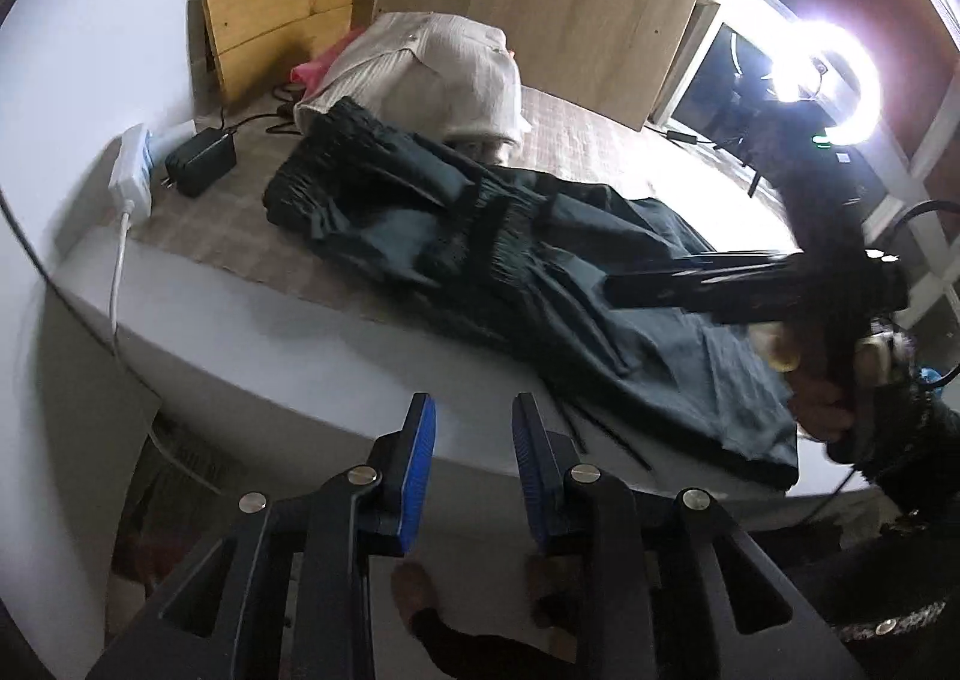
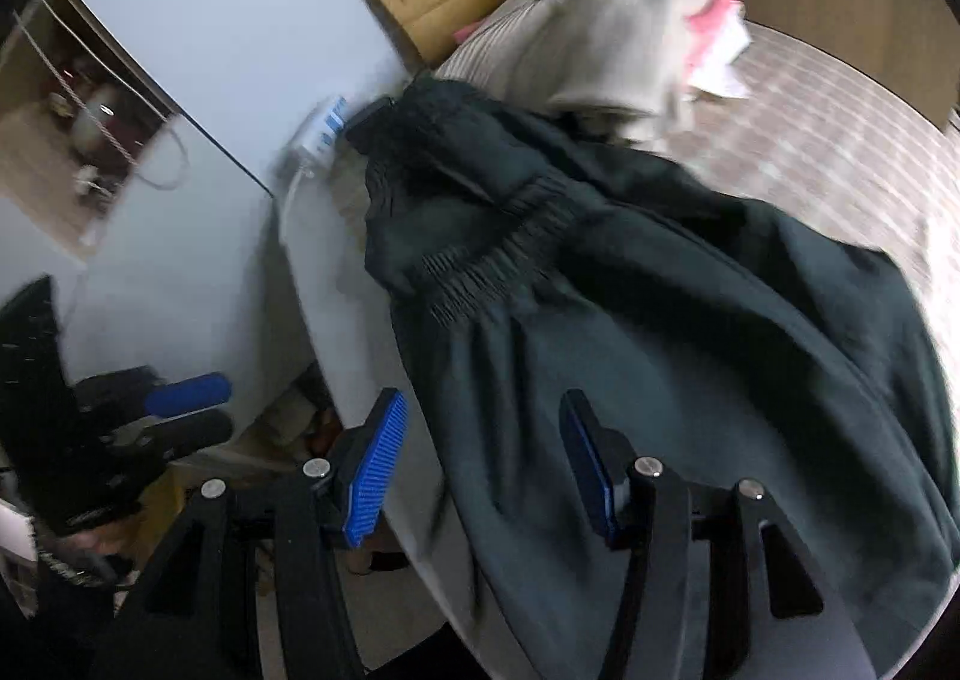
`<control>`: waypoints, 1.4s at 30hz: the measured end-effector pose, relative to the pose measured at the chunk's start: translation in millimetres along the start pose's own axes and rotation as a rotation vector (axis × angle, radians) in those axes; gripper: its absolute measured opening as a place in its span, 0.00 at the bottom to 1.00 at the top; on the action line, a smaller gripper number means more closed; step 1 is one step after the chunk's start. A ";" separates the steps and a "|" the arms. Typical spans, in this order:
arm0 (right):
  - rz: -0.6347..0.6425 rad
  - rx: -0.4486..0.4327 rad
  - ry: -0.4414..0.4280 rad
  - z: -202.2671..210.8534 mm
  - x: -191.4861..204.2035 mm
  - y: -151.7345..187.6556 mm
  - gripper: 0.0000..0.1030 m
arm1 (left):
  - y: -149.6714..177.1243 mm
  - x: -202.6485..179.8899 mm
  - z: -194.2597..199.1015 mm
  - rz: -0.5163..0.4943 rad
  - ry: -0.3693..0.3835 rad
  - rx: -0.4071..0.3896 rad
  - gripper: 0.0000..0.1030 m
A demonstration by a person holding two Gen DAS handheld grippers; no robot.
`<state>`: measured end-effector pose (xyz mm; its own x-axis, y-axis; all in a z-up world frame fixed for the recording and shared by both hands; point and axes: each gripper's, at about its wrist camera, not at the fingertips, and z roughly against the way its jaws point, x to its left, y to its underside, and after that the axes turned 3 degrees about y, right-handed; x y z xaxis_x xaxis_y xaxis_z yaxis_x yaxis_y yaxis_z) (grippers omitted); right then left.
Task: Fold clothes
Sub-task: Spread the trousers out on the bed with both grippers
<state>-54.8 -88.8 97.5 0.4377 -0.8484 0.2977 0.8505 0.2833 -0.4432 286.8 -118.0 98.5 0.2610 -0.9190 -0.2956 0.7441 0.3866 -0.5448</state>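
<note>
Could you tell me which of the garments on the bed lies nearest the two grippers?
The dark green garment, spread out to the bed's near edge. The cream garment and the pink one are bunched farther back by the wooden boards.

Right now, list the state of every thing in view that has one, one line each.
left gripper: open, holding nothing
right gripper: open, over the cloth, nothing between the pads
dark garment: rumpled, partly folded, hem hanging over the bed edge
pale garment: bunched in a heap
ring light: on
black adapter: unplugged, prongs bare
</note>
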 end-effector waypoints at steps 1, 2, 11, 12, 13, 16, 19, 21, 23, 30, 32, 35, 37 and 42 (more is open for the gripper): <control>-0.007 0.008 0.032 -12.4 8.5 -7.1 0.51 | -4.3 10.0 0.0 -0.020 0.010 0.004 0.25; -0.019 0.017 0.065 -24.3 15.4 -14.5 0.51 | -8.6 18.2 0.9 -0.036 0.019 0.005 0.25; -0.209 0.076 0.334 -77.9 33.5 -41.3 0.51 | -56.2 57.4 -12.6 -0.191 0.115 0.028 0.25; -0.228 0.083 0.343 -81.9 32.9 -39.1 0.57 | -61.5 57.5 -16.7 -0.212 0.125 0.031 0.25; -0.222 0.078 0.353 -84.4 35.7 -37.4 0.61 | -65.7 57.6 -20.5 -0.227 0.131 0.033 0.25; -0.163 0.055 0.410 -92.0 48.9 -33.4 0.71 | -76.9 60.0 -33.4 -0.261 0.135 0.048 0.25; -0.205 0.019 0.379 -84.3 42.3 -29.4 0.64 | -81.9 63.6 -40.6 -0.276 0.157 0.061 0.25; -0.283 -0.003 0.286 -72.5 24.8 -26.1 0.52 | -82.4 64.4 -43.3 -0.288 0.178 0.072 0.26; -0.343 -0.014 0.204 -64.9 6.5 -22.3 0.39 | -82.8 64.4 -47.9 -0.301 0.180 0.082 0.28; -0.461 -0.069 0.057 -41.4 -26.3 -7.9 0.19 | -83.2 58.2 -80.6 -0.334 0.201 0.146 0.28; -0.514 -0.110 0.011 -24.6 -35.7 -1.7 0.16 | -81.1 53.5 -93.1 -0.362 0.170 0.172 0.28; -0.566 -0.210 -0.019 20.5 -52.3 13.3 0.15 | -80.5 51.0 -95.3 -0.362 0.164 0.178 0.28; -0.588 -0.282 0.013 66.1 -71.4 29.8 0.15 | -81.1 49.8 -90.8 -0.352 0.166 0.168 0.28; -0.690 -0.459 0.207 190.2 -142.6 89.7 0.15 | -80.9 39.7 -76.2 -0.350 0.121 0.147 0.28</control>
<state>14.5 142.7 176.1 -0.2350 -0.8419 0.4858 0.6853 -0.4979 -0.5314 190.1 -179.8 71.0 -0.0916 -0.9739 -0.2075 0.8575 0.0288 -0.5136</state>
